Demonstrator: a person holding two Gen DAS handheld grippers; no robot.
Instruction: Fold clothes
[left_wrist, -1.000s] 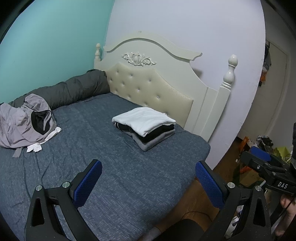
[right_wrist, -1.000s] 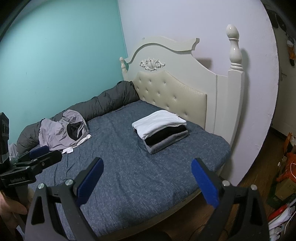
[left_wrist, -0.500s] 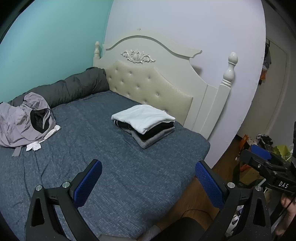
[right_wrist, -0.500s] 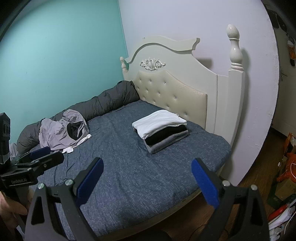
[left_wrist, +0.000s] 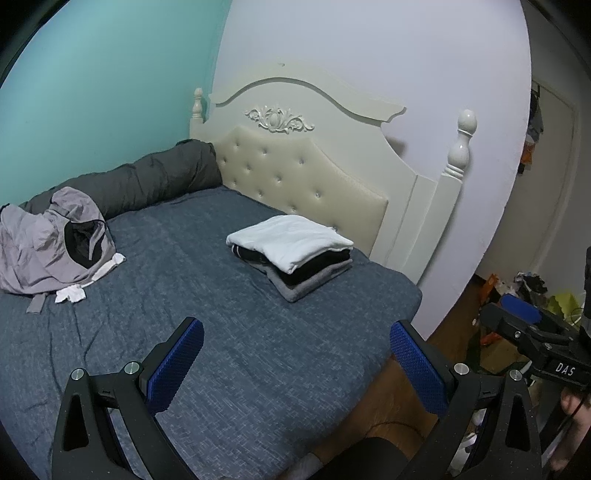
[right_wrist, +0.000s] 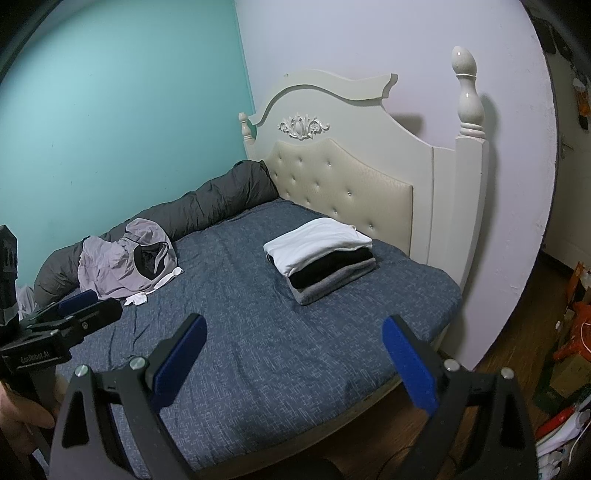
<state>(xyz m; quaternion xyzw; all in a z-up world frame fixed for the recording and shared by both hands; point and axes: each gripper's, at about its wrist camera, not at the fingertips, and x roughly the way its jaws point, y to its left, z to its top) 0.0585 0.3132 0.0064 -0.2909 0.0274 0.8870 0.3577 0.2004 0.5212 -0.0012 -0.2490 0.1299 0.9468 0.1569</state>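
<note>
A folded stack (left_wrist: 295, 258) sits on the bed (left_wrist: 240, 350) near the headboard (left_wrist: 303, 184), toward the right side: white top (left_wrist: 288, 242) uppermost, black piece (left_wrist: 317, 267) under it, grey piece (left_wrist: 310, 286) at the bottom, edges roughly lined up. Same stack in the right wrist view (right_wrist: 321, 260), just in front of the padded headboard panel, not touching it.

Unfolded clothes: a crumpled pale grey jacket (left_wrist: 48, 243) w/ dark lining lies on the far left of the bed, well apart from the stack. A small white item (left_wrist: 72, 294) pokes out at its near edge. Right wrist view shows the same heap (right_wrist: 125, 264) beside a long dark grey rolled duvet (right_wrist: 207, 206) that runs along the teal wall (right_wrist: 110, 110).

Left hand-held gripper (left_wrist: 295, 363): jaws spread wide, nothing between the blue pads (left_wrist: 177, 363), hanging over the near part of the blue-grey bedspread. Right hand-held gripper (right_wrist: 295, 360): also wide open, empty, over the bed's near edge. Each shows in the other's view at the frame side, w/ part of a hand (right_wrist: 22, 410) on the grip.

Beyond the bed: white wall (left_wrist: 369, 55), wooden floor (right_wrist: 517, 314), clutter (left_wrist: 532, 284) on the floor at right, a door (left_wrist: 543, 177) behind it.
</note>
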